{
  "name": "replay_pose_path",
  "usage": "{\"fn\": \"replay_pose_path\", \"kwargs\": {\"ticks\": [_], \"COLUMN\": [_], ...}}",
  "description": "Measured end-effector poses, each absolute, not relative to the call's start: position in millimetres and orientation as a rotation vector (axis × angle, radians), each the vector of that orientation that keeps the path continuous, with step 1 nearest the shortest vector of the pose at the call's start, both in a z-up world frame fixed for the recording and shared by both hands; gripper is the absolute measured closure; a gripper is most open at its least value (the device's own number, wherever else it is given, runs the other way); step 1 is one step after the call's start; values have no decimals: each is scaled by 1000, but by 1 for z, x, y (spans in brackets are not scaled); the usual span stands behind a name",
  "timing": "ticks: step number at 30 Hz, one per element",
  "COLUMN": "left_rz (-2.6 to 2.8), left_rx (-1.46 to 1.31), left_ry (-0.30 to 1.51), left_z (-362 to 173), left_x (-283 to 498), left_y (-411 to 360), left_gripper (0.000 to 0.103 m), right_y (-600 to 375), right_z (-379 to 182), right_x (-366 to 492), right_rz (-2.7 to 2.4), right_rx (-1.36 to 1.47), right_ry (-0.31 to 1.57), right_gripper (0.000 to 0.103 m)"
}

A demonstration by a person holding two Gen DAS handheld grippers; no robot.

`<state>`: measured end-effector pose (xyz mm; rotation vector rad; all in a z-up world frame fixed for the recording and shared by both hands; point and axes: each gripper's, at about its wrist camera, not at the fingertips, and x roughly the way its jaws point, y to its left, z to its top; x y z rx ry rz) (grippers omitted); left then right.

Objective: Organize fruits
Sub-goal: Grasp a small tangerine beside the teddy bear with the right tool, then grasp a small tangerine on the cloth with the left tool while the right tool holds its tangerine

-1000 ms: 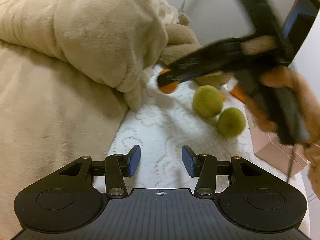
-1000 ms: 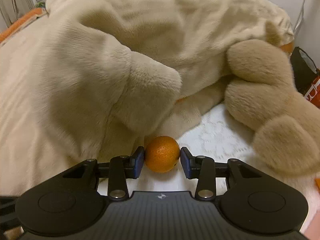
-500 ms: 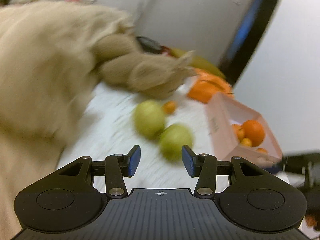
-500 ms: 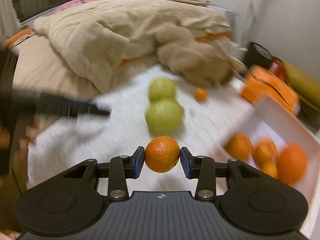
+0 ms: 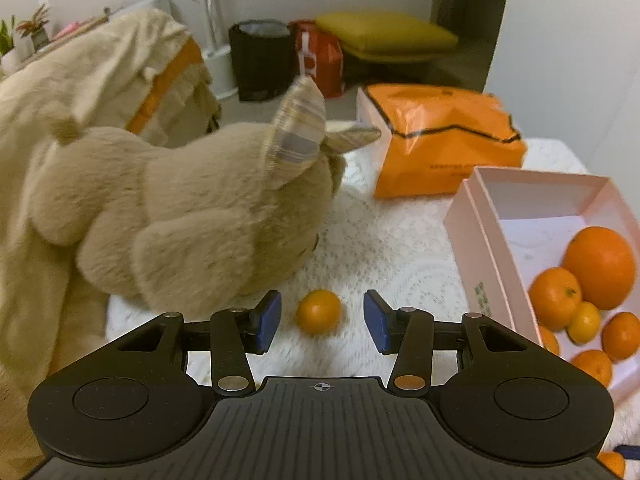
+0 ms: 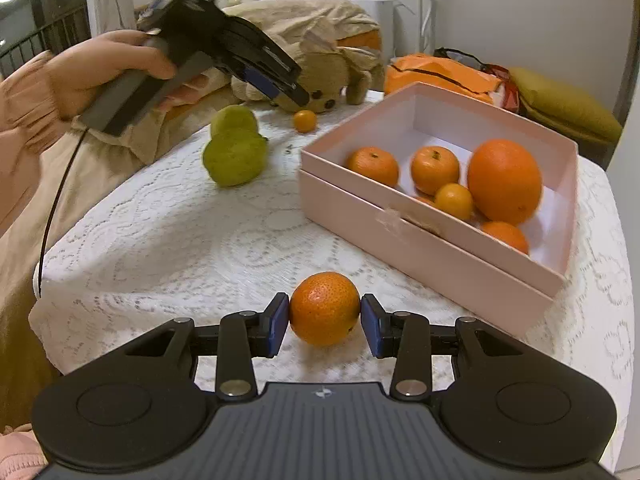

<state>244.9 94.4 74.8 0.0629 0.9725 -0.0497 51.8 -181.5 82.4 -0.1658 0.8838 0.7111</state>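
We see the white lace-patterned cloth [image 6: 180, 240] filling the middle of the right wrist view, with a rumpled beige plush blanket [image 5: 36, 128] taking the left side of the left wrist view and a tan plush toy animal with striped ears [image 5: 208, 216] lying centre-left there. The open pale pink cardboard box [image 6: 420, 256] sits on the cloth at centre-right of the right wrist view, holding one large round orange [image 6: 505, 181] and several smaller oranges beside it. Behind the box, in the upper right, lies a crinkled orange plastic bag [image 6: 436, 74]. Two green round fruits [image 6: 234, 152] rest touching each other on the cloth at upper centre-left of the right wrist view. Our left gripper [image 5: 319, 321] has its blue pads spread apart, and a small loose orange [image 5: 319, 311] sits on the cloth between them at lower centre of the left wrist view, touching neither pad; in the right wrist view that gripper appears at upper left, held in a hand [image 6: 108, 62], above the same fruit. Our right gripper [image 6: 324, 322] is clamped on a pitted orange mandarin [image 6: 324, 308] at lower centre, both pads pressed against its sides, above the cloth and just in front of the box
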Motion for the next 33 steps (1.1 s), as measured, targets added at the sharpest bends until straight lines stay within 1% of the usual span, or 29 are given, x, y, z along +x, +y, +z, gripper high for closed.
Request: {"fn": "replay_pose_path", "kwargs": {"ticks": [5,8,11,13,16,22,26,29,30,31,33], "left_rz": [-22,-11,9,-25,-94,-183,-239,-230,-224,-218,-215], "left_rx": [77,93,108,39,-63,-77,-92,-131,-141,-150,-158], "left_ry": [1026,1027,988,958,894,798,763,751,753,756,766], "left_z": [61,55,56,62,78,101,93,79,73,69,60], "left_x": [256,256,250,239,208,120,62,28,22,17,9], "left_y": [90,87,87,93,95,76,57,49,48,46,42], "left_gripper": [56,57,72,72,72,72,72,72,72,72,72], "right_y": [-195,-199,-200,-199,-197,-193,-186,-181,-180,-179,-181], "right_z": [74,71,70,70,72,75,74,74,74,74,72], "right_x": [52,51,50,48,43,31,21,15,13,13,15], "right_rz": [714,720,719,713,704,700,699,692,690,688,684], "right_rx": [-127,-112,-106,-111,-135,-179,-219,-257,-263,-260,-237], "right_ry": [885,888,883,880,870,860,846,825,817,816,822], "right_gripper": [64,64,64,64,64,64,64,64,62,52,39]}}
